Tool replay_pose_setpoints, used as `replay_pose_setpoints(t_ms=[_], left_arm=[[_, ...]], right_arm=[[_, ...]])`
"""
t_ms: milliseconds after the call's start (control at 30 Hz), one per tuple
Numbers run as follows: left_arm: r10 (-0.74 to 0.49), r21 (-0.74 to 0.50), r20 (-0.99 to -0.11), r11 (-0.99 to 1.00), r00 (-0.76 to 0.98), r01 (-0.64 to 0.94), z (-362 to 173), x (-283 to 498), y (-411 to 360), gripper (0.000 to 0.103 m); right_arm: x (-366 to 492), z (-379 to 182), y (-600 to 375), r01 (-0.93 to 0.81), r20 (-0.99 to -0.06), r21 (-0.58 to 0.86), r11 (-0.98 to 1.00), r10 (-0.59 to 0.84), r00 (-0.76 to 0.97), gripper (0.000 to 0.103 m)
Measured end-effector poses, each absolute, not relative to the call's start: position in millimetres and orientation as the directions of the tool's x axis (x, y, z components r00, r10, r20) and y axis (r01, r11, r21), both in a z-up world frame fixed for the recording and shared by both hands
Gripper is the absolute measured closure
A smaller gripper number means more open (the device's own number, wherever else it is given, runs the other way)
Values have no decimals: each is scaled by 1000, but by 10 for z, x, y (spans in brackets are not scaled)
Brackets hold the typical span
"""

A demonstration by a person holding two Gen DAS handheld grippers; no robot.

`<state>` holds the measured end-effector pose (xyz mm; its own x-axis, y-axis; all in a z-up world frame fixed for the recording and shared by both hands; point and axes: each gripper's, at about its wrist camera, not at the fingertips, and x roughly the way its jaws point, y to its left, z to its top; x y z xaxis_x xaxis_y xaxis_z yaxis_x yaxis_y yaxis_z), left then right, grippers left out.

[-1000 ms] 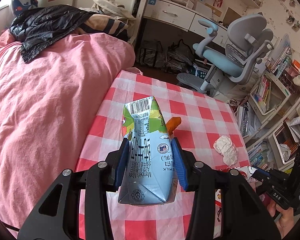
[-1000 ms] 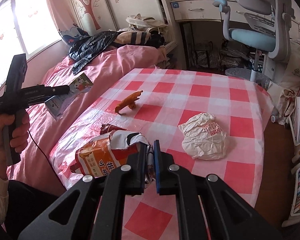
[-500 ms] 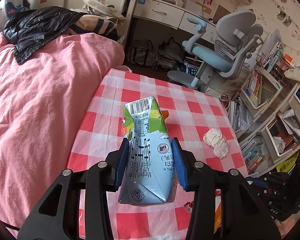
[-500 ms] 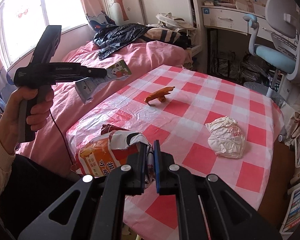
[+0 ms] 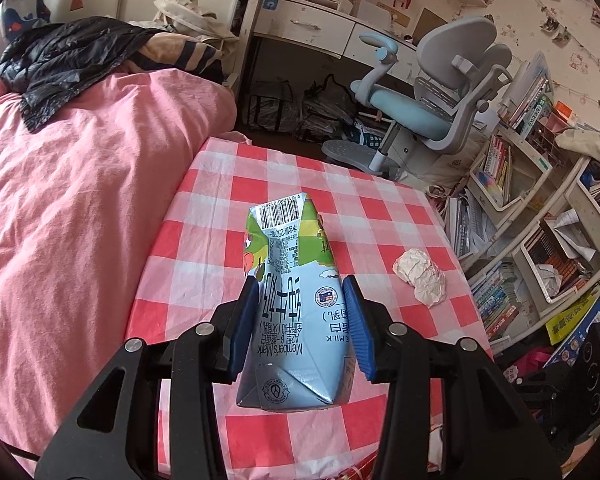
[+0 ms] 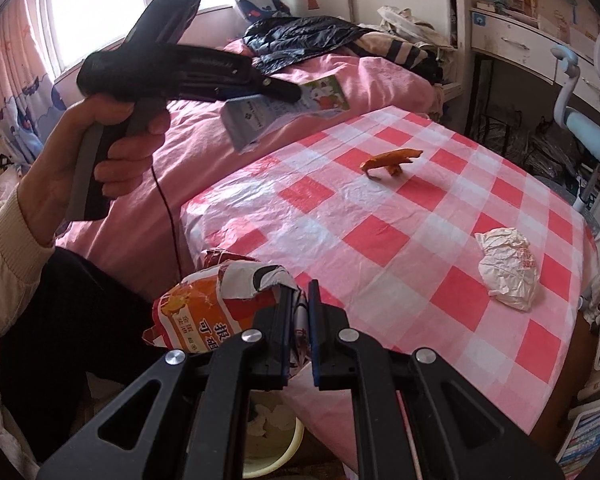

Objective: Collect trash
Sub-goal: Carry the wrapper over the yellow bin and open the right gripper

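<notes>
While left gripper (image 5: 300, 322) clamps milk carton (image 5: 294, 304), right gripper (image 6: 299, 328) pinches wrapper (image 6: 220, 308).

The left tongs (image 6: 260, 94), clamped on the milk carton (image 5: 296, 308), have risen higher above the checked surface (image 6: 380, 236) and nearer the right-wrist camera. A pale bin (image 6: 276, 436) has come into sight below the right tongs (image 6: 299, 320) and their orange bag (image 6: 204, 312).

one milk carton (image 5: 290, 312); one snack bag (image 6: 216, 312); one crumpled wrapper (image 6: 508, 274)
</notes>
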<state>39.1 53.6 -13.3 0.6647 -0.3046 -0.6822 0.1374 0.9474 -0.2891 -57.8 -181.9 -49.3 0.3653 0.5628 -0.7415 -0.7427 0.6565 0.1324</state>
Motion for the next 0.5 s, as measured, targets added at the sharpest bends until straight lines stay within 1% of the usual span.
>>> replay_pose_setpoints(t_ms=[100, 167, 233, 267, 333, 400, 467, 500], left_arm=[[-310, -282, -678, 947, 666, 154, -125, 378, 499, 62], [-314, -278, -677, 947, 666, 163, -122, 372, 477, 62], [-316, -274, -676, 946, 666, 171, -116, 369, 458, 62], [-316, -270, -675, 947, 667, 175, -112, 365, 449, 62], [-311, -260, -673, 949, 670, 179, -103, 354, 430, 62], [-304, -248, -675, 952, 673, 181, -101, 350, 415, 62], [-299, -240, -678, 953, 671, 183, -105, 349, 404, 62], [-298, -237, -679, 954, 671, 183, -107, 349, 398, 62]], right_arm=[[-664, -576, -1707, -782, -767, 145, 607, 568, 299, 94], [-702, -667, -1630, -803, -793, 176, 569, 566, 227, 91], [-759, -790, -1528, -824, -828, 178, 537, 534, 169, 90], [-780, -822, -1495, -833, -835, 187, 522, 531, 145, 86], [-802, -813, -1488, -838, -830, 194, 509, 541, 136, 80], [-774, -751, -1533, -829, -810, 206, 521, 566, 155, 77], [-718, -675, -1601, -807, -785, 208, 553, 586, 199, 68], [-682, -636, -1644, -794, -770, 224, 565, 602, 211, 67]])
